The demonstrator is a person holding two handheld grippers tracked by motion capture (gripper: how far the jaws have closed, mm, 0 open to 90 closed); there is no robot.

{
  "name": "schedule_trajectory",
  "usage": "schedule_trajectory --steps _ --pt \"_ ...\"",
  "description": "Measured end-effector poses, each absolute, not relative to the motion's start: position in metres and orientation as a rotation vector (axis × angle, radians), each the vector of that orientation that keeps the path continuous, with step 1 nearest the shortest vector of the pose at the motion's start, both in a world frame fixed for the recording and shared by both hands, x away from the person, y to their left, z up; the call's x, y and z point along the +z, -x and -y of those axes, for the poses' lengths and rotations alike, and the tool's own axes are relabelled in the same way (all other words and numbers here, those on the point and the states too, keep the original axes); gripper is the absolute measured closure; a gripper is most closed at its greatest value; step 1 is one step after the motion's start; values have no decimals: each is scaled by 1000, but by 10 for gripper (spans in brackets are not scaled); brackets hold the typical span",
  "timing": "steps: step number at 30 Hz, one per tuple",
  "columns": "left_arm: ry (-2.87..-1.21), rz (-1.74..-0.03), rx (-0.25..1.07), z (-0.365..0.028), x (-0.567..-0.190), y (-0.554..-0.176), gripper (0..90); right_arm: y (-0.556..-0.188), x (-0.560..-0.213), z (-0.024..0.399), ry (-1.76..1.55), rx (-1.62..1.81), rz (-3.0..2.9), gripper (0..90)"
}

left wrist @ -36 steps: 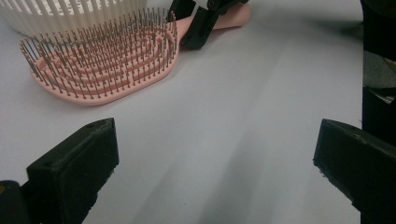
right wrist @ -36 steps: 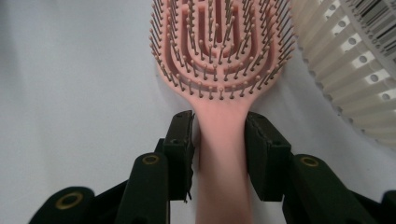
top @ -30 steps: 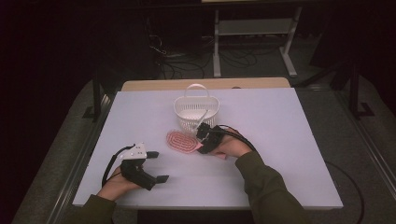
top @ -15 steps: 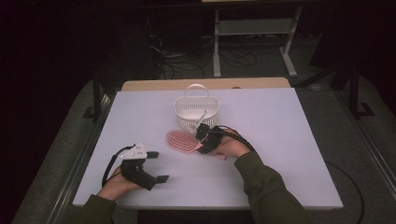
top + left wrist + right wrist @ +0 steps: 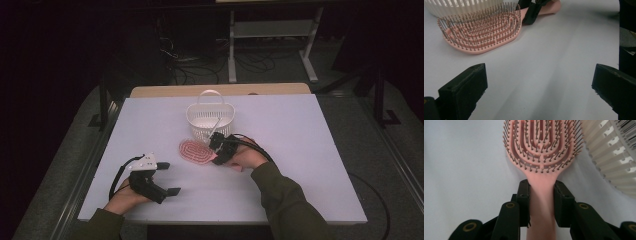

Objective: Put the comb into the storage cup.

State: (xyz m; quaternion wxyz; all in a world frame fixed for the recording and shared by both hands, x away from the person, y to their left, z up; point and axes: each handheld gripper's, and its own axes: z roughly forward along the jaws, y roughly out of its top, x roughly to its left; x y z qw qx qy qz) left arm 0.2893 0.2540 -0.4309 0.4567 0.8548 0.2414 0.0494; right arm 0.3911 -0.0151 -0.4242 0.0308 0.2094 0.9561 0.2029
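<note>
Pink hairbrush (image 5: 541, 147): handle clamped between right gripper (image 5: 541, 202) jaws, still lying on table (image 5: 310, 150). White basket (image 5: 210, 119) just beyond it, unfilled. Left gripper (image 5: 539, 92): jaws apart, idle. Lift and placement outstanding.

Pink hairbrushes: one (image 5: 541, 147), its handle pinched between the right gripper's fingers (image 5: 524, 202).
White slatted baskets: one (image 5: 210, 120), just beyond those fingers.
Grippers: two, right gripper (image 5: 541, 203) and left gripper (image 5: 539, 87).
Tables: one (image 5: 310, 150).

Lit tabletop, dark, perhaps underexposed surroundings
</note>
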Motion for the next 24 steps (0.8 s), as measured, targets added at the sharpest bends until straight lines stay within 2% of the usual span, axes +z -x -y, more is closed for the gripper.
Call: schedule_trajectory --steps 24 --pt "-2110 -605 126 -254 -432 -289 0 -366 -405 64 -703 866 -2889 692"
